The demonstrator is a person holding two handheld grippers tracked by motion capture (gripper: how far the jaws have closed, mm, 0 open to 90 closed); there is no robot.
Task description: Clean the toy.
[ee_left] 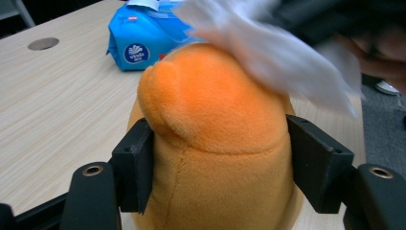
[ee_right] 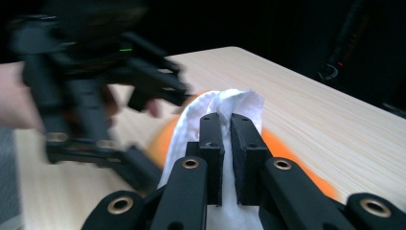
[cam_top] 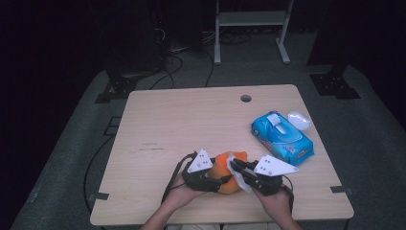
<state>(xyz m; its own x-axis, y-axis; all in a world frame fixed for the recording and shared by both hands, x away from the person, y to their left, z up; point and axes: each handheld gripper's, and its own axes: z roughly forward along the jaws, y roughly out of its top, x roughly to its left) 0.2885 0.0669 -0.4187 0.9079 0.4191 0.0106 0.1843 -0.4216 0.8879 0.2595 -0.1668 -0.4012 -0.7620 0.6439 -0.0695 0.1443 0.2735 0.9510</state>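
Cleaning a plush toy. The left gripper [ee_left: 215, 167] clamps the orange toy [ee_left: 215, 143] between its jaws, steadying it just above the desk [cam_top: 191, 124] near its front edge. The right gripper [ee_right: 227, 122], jaws pinched on a white wipe [ee_right: 234, 103], presses it against the toy's top. The wipe pack [cam_top: 282, 136] lies near on the right; the desk's left and far parts offer free room.

A blue wet-wipe pack [cam_top: 282, 137] is lying near the table's [cam_top: 191, 120] right edge, a clear lid [cam_top: 299, 120] just beside it; a cable hole [cam_top: 245, 98] is sitting by the far edge.
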